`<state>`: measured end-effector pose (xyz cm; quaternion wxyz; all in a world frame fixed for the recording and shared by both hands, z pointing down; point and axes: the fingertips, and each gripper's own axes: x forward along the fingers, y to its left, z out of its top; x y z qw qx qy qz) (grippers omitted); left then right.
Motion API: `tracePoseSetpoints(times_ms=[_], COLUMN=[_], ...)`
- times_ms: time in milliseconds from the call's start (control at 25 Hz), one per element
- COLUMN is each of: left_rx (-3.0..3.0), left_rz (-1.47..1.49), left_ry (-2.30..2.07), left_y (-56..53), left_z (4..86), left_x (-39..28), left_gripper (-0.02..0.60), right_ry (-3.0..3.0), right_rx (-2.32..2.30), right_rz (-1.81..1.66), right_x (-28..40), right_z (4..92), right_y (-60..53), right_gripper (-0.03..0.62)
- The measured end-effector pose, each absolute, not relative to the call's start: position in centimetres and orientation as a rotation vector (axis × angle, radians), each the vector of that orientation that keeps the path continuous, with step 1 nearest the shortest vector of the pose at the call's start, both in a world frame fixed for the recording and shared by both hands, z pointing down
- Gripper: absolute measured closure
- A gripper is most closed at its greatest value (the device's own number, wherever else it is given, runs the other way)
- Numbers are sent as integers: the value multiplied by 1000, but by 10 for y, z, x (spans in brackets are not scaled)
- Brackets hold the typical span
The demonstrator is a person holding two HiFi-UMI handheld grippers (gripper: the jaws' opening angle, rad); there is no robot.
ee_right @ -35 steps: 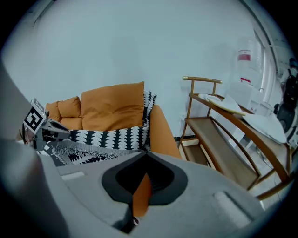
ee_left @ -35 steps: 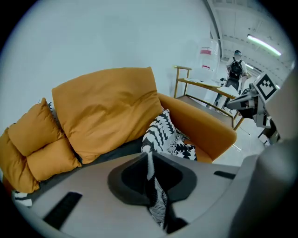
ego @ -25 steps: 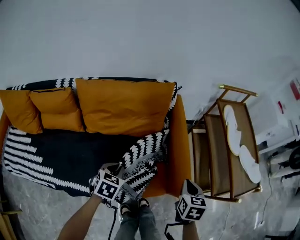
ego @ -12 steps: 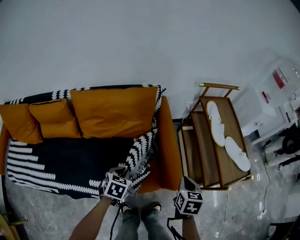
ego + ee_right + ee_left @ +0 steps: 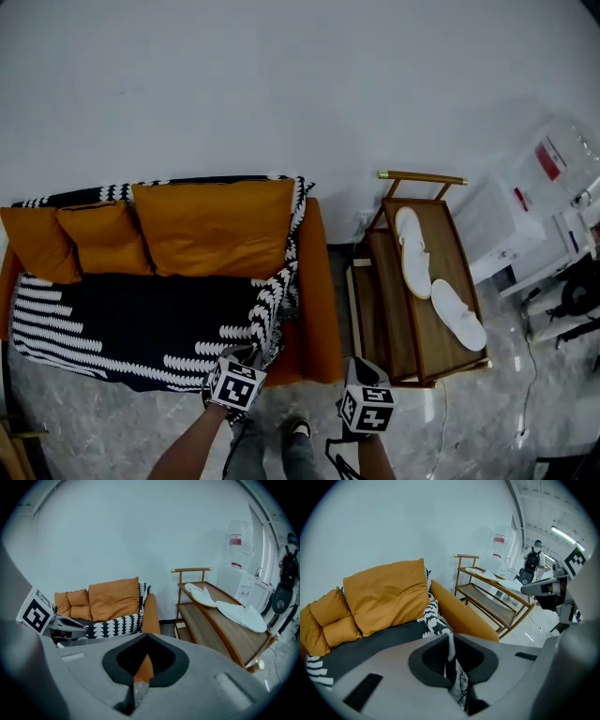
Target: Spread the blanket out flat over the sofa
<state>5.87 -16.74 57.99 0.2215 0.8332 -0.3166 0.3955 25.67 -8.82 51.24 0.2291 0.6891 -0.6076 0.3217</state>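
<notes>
A black blanket (image 5: 112,319) with white patterned bands covers the seat of the orange sofa (image 5: 319,309) and hangs over its backrest. Its right end runs in a bunched strip (image 5: 272,300) down to the sofa's front right corner. There my left gripper (image 5: 246,358) is shut on the blanket's edge, and a strip of patterned cloth (image 5: 454,677) shows between the jaws of the left gripper (image 5: 449,639). My right gripper (image 5: 361,370) hangs in front of the sofa's right arm. The right gripper (image 5: 145,641) has its jaws together and holds nothing.
Three orange cushions (image 5: 211,225) lean on the backrest. Right of the sofa stands a wooden two-shelf rack (image 5: 375,281) with two white slippers (image 5: 412,253) on top. White appliances (image 5: 525,216) stand further right. The person's shoes (image 5: 298,429) are on the marble floor.
Both grippers have drawn back from the sofa's front. The left one has pulled the blanket's edge with it, so the bunched cloth at the right end now lies in a narrower, longer strip.
</notes>
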Motion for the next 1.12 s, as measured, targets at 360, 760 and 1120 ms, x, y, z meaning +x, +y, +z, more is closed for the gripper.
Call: tracePoseSetpoints(times_ms=[360,760,1120], left_rx=[2237,2225,2195], left_rz=[1055,1041,933], left_ry=[-945,-945,-958], left_y=[-134,-103,-92], left_z=[588,605,630], left_x=[89,119,130], left_gripper=[552,552,552], right_ry=[-1730,-1753,-1747], right_rx=[1851,1799,1775], right_rz=[906,903,922], right_x=[286,302,311], right_z=[519,535,566], right_y=[-67,-50,-35], right_gripper=[589,589,589])
